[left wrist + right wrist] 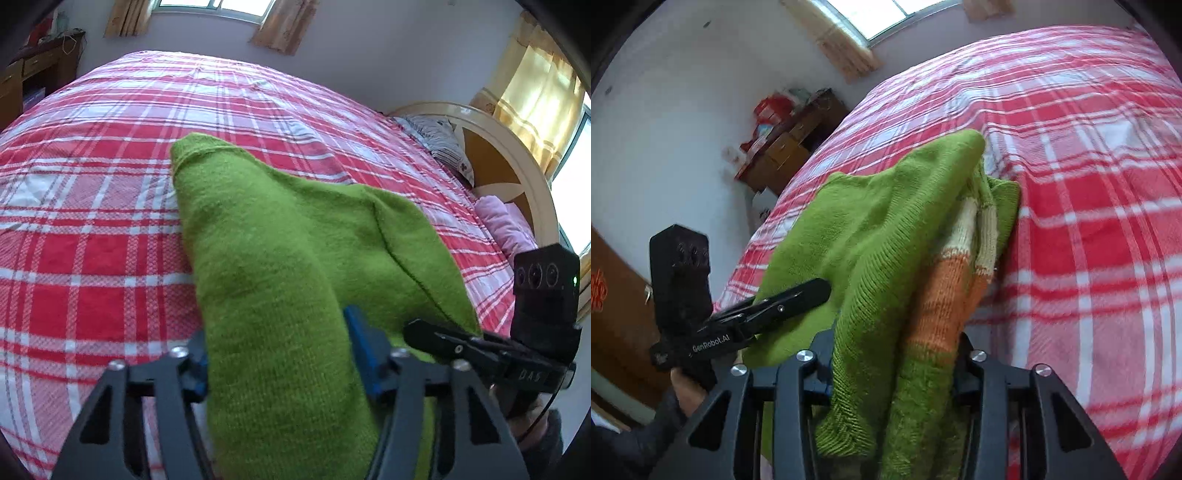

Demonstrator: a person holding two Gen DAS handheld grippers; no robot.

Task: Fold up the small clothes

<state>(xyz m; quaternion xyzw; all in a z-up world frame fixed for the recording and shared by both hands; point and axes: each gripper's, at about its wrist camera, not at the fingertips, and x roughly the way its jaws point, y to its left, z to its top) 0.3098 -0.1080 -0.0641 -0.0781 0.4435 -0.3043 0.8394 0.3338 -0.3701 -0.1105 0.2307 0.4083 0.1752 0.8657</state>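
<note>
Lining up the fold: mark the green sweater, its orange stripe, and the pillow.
green sweater [258, 229], left wrist view, upper knit panel.
orange stripe [942, 295], right wrist view, band's middle.
pillow [443, 144], left wrist view, striped top.

I work in a home bedroom: a wide bed [110, 155] under a red-and-white plaid cover fills the room, with a striped pillow [441, 144] and a curved cream headboard [517, 155] at one end. Patterned curtains [284, 26] frame the window [214, 5], and a cluttered wooden dresser [786, 147] stands against the plain pale wall.
</note>
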